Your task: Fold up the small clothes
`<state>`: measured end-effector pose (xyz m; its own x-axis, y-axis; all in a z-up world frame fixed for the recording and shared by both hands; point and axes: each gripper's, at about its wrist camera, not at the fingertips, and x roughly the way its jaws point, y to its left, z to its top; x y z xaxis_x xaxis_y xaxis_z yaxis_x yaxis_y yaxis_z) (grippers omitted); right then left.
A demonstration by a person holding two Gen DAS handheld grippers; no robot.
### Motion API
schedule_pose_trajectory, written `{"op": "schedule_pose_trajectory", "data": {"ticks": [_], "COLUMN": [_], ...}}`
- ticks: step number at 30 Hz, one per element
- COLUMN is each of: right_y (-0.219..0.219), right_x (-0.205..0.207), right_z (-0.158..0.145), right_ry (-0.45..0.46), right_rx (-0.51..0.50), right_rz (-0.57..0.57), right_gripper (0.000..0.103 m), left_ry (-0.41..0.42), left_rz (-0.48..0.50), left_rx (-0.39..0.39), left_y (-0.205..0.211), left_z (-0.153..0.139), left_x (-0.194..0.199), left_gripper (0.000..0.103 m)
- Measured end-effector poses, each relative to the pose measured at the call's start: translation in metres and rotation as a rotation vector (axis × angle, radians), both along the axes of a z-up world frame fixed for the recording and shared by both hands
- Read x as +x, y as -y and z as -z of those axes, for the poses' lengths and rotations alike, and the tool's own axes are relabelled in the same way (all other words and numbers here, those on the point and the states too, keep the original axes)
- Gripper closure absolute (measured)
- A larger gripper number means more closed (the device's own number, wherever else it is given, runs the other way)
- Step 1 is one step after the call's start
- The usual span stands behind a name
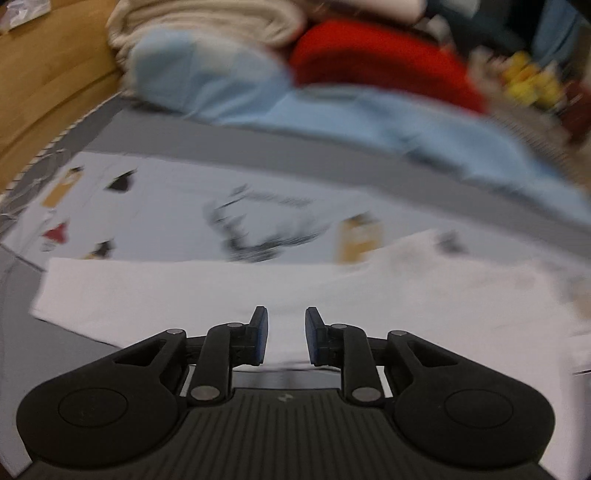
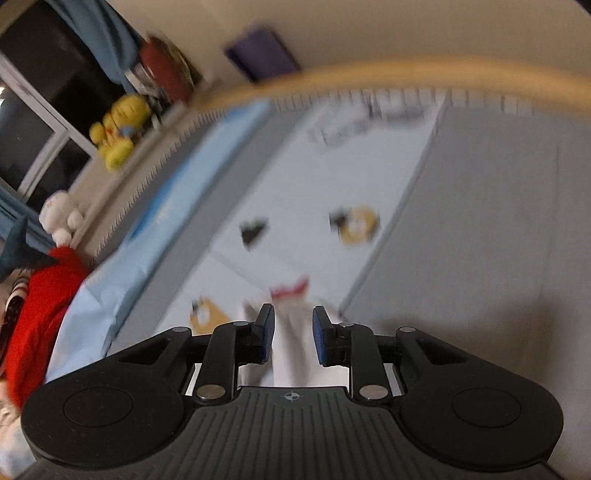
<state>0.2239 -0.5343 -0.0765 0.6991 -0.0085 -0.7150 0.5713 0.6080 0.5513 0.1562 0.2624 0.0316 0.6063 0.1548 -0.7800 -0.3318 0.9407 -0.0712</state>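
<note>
A white printed garment (image 1: 229, 221) lies flat on a grey bed sheet (image 1: 258, 147). Its near part (image 1: 184, 291) is folded over, showing the plain white inside. My left gripper (image 1: 286, 332) hovers over that folded edge with its jaws apart and nothing between them. In the right wrist view the same garment (image 2: 314, 206) stretches away, printed with black and orange figures. My right gripper (image 2: 293, 334) has its jaws apart, and a bunched strip of the white cloth (image 2: 295, 354) runs between the pads.
A light blue cloth (image 1: 332, 122), a red garment (image 1: 376, 62) and a beige one (image 1: 207, 22) are piled at the far side. A yellow plush toy (image 2: 118, 129) and a white one (image 2: 61, 218) sit by the wooden bed frame (image 2: 369, 74). Bare grey sheet (image 2: 480, 221) lies to the right.
</note>
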Motion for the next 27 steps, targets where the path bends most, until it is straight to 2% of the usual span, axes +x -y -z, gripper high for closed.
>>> {"op": "schedule_pose_trajectory", "data": {"ticks": [2,4,8,10,13,15,16,17,19,21,23,25,27], "right_y": [0.001,-0.008,-0.036,-0.050,-0.065,-0.070,-0.072,-0.073,-0.075,-0.075,-0.070,-0.068,-0.060], "right_x": [0.007,0.019,0.046,0.063,0.080,0.088,0.093,0.095,0.101,0.105,0.102,0.089,0.077], "right_z": [0.022,0.036,0.051,0.058,0.066,0.070,0.071,0.072,0.068,0.049,0.021,-0.003,0.005], "right_ry": [-0.047,-0.083,-0.123,-0.144,-0.174,-0.206,-0.232,-0.252,-0.257,-0.232,-0.191,-0.144,-0.196], "right_rx": [0.057,0.060,-0.035,-0.079,-0.151,-0.223,-0.267,-0.303,-0.395,-0.589,-0.798,-1.080,-1.342], "right_rz": [-0.041,-0.082,-0.171,-0.215,-0.278,-0.299,-0.316,-0.343,-0.431,-0.511,-0.538,-0.563,-0.564], "right_gripper": [0.076,0.068,0.053,0.049,0.049,0.052,0.071,0.096,0.096,0.097,0.097,0.097,0.096], "left_ry": [0.067,0.089,-0.013,-0.025,-0.020,-0.021,-0.020,-0.018,-0.015,-0.014,-0.011,-0.012,-0.014], "left_rz": [0.031,0.051,0.114,0.125,0.120,0.113,0.115,0.118,0.129,0.136,0.139,0.142,0.146], "left_rx": [-0.052,-0.075,-0.010,-0.003,0.049,0.043,0.035,0.034,0.049,0.061,0.063,0.059,0.057], "left_y": [0.025,0.047,0.083,0.088,0.090,0.088,0.081,0.080,0.079,0.079,0.078,0.077,0.075], "left_z": [-0.012,-0.008,0.023,0.034,0.037,0.038,0.040,0.039,0.039,0.039,0.039,0.038,0.039], "left_x": [-0.017,-0.027,-0.020,-0.012,-0.002,0.003,0.003,0.004,0.005,0.009,0.012,0.015,0.017], "left_gripper": [0.077,0.077,0.077,0.077,0.077,0.077,0.077,0.077,0.077,0.077,0.077,0.077,0.077]}}
